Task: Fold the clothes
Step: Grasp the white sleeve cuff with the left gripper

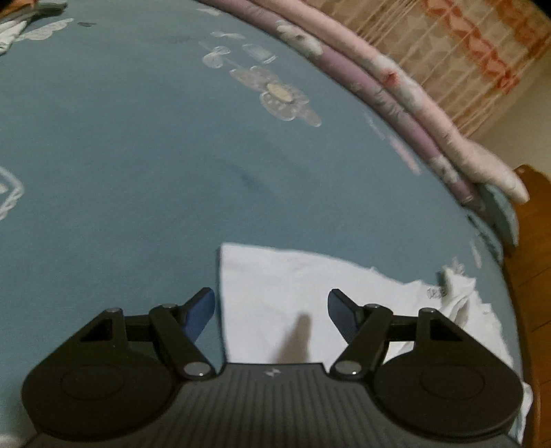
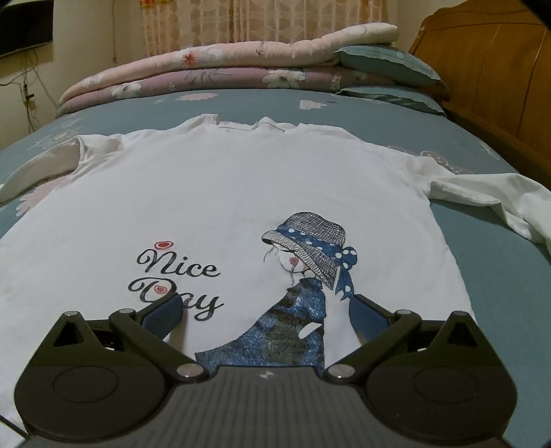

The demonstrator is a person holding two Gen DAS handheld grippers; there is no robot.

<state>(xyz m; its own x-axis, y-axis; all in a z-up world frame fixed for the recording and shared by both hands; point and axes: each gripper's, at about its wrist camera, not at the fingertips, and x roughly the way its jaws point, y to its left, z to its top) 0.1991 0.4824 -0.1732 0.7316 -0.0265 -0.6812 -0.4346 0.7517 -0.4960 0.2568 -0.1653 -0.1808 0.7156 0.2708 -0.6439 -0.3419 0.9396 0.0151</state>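
A white long-sleeved shirt lies spread flat on the blue bedsheet, front up, with a "Nice Day" print and a girl in a blue hat. Its collar points toward the far side, and its sleeves trail off to the left and right. My right gripper hovers open low over the shirt's lower front, with nothing between its blue pads. In the left wrist view, one white corner of the shirt lies beneath my left gripper, which is open and empty above it.
Folded pink and purple floral quilts are stacked along the far side of the bed, with teal pillows beside them. A wooden headboard stands at the right. Patterned curtains hang behind.
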